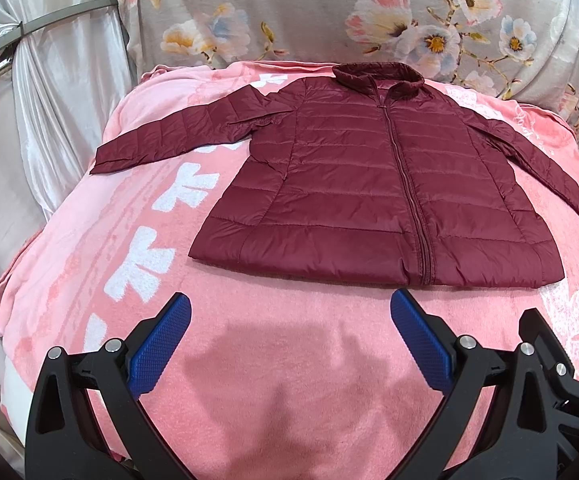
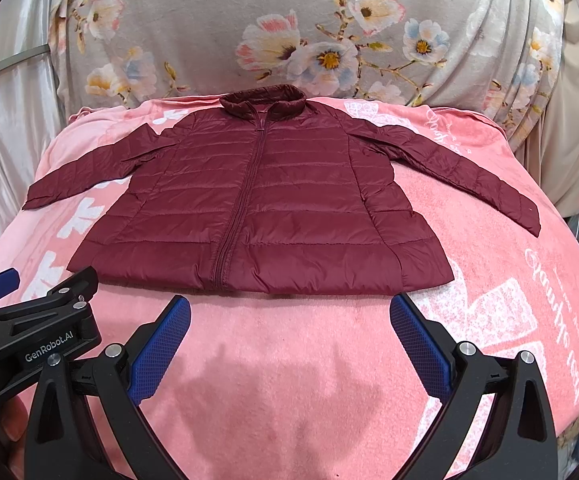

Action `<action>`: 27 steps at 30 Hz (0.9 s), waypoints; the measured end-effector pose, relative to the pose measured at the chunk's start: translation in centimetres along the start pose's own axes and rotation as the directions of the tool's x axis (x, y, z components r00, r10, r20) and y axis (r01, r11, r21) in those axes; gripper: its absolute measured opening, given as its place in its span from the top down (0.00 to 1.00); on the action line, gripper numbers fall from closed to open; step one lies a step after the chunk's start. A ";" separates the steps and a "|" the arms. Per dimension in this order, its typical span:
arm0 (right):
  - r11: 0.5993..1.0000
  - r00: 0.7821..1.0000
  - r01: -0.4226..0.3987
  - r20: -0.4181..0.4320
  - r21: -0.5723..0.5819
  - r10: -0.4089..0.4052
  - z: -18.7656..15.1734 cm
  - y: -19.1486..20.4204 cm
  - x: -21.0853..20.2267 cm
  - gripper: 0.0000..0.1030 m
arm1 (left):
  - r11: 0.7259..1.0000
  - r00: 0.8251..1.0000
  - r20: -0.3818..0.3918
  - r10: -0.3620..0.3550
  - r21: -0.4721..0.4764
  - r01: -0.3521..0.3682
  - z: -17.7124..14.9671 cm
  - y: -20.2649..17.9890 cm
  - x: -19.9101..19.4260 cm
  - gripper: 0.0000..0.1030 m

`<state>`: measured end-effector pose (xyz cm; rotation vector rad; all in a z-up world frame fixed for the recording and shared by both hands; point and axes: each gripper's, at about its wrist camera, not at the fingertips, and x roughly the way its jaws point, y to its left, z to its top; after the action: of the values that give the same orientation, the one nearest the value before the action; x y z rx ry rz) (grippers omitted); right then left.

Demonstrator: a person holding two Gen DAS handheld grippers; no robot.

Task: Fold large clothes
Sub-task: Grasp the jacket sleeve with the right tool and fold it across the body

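Two grippers hovering at 6 o'clock over pink blanket (image 1: 289,360), side by side. You are holding left gripper (image 1: 289,340) with jaws spread wide, gripping nothing. You are holding right gripper (image 2: 289,340) likewise, jaws apart and bare. Maroon puffer jacket (image 2: 257,208) lying flat at 12 o'clock, zipped, collar toward floral cushion (image 2: 289,20), sleeves angling toward 9 and 3 o'clock, hem near blue pads (image 2: 161,344), not touching.

maroon jacket (image 1: 369,184) lies flat on pink blanket (image 1: 289,360), left gripper (image 1: 289,332) jaws apart.
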<state>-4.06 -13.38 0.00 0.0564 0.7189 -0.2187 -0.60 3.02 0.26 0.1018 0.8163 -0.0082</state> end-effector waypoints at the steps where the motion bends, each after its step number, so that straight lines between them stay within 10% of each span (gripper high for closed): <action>1: 1.000 1.000 0.001 0.002 -0.004 -0.001 0.0 0.0 0.0 0.05 | 1.000 1.000 0.000 -0.001 0.000 0.001 0.0 0.0 0.0 0.05; 6: 0.999 1.000 0.005 -0.007 0.038 -0.005 0.6 -2.4 1.5 0.05 | 1.000 1.000 -0.021 -0.012 -0.021 0.011 0.5 0.6 0.9 0.05; 12: 0.941 0.995 0.096 -0.063 0.324 -0.080 3.3 -15.2 7.8 0.05 | 0.994 0.999 -0.043 0.009 -0.112 -0.014 1.9 3.2 3.6 0.05; 16: 0.860 0.970 0.241 -0.085 0.449 -0.228 5.4 -24.9 11.2 0.05 | 0.987 0.997 -0.071 0.005 -0.161 -0.016 2.9 4.7 5.8 0.05; 27: 0.574 0.933 0.332 -0.172 0.749 -0.315 5.3 -42.3 18.2 0.11 | 0.976 0.996 -0.071 0.053 -0.209 -0.067 5.6 6.4 9.9 0.05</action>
<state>3.42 -58.61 -6.96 0.7662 0.6035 -0.8887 10.55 9.16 -2.58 -0.0746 0.8746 0.1393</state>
